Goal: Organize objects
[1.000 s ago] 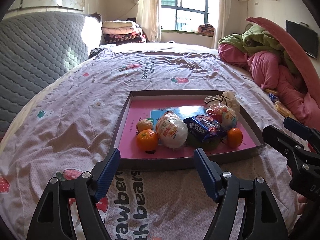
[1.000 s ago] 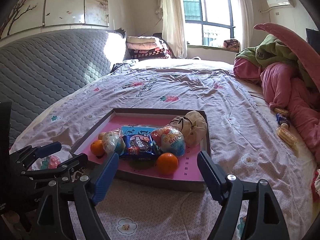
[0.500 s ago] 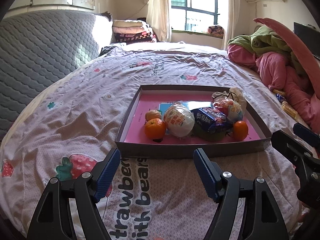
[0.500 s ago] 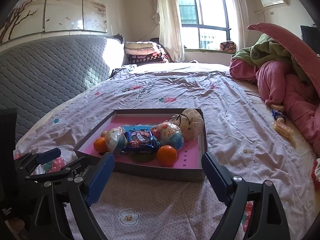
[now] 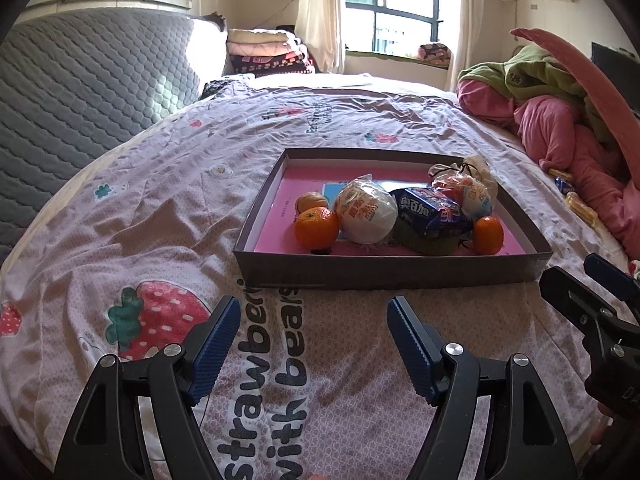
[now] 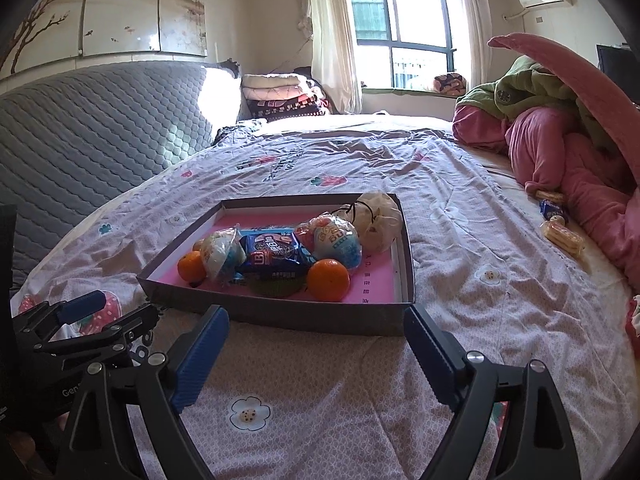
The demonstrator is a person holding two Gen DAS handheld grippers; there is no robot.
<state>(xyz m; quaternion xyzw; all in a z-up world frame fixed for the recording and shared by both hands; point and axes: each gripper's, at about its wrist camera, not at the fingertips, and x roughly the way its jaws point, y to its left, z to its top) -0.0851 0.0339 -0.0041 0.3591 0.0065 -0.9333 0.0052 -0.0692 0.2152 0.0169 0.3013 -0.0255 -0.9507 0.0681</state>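
Note:
A shallow grey box with a pink floor (image 5: 384, 270) (image 6: 280, 314) lies on the bed. It holds oranges (image 5: 317, 227) (image 6: 328, 280), a white round packet (image 5: 366, 213), a blue biscuit packet (image 5: 430, 211) (image 6: 274, 252), a colourful round packet (image 6: 335, 240) and a tied beige bag (image 6: 380, 216). My left gripper (image 5: 314, 338) is open and empty, held back from the box's near wall. My right gripper (image 6: 316, 346) is open and empty, just in front of the box's near right corner.
Wrapped snacks (image 6: 562, 236) (image 6: 554, 210) lie on the sheet at the right, beside a heap of pink and green bedding (image 6: 560, 136). A grey quilted headboard (image 6: 92, 120) runs along the left. Folded blankets (image 6: 280, 96) are stacked at the far end.
Both grippers have pulled back from the box and risen a little; the box now sits farther ahead in both views. Both stay open and empty.

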